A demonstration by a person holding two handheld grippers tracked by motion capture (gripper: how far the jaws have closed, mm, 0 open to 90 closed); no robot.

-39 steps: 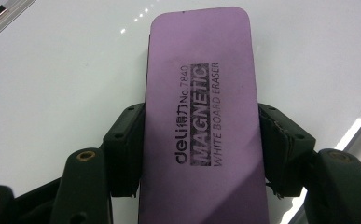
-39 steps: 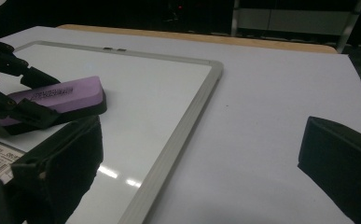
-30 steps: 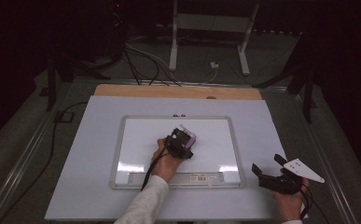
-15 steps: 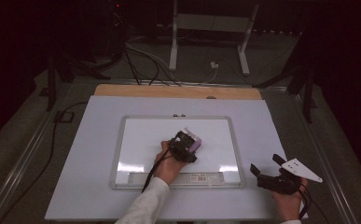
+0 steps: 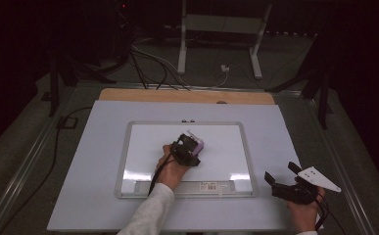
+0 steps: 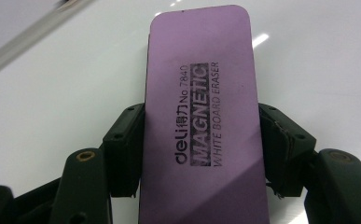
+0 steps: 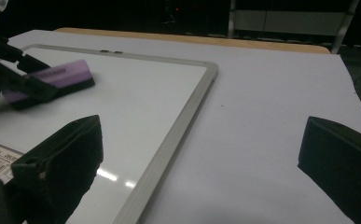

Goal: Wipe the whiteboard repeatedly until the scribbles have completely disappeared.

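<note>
My left hand-held gripper [image 6: 201,154] clamps the purple eraser [image 6: 201,116] flat on the whiteboard [image 5: 226,147]. My right hand-held gripper [image 7: 201,158] gapes wide, empty, above the tabletop [image 7: 271,107].

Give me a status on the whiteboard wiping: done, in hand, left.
Done: the purple eraser is already picked up, and the whiteboard surface looks free of marks where visible.
In hand: the left gripper clamps the eraser flat on the board near its middle.
Left: probably just setting the eraser down. The right gripper waits open beside the board.
</note>
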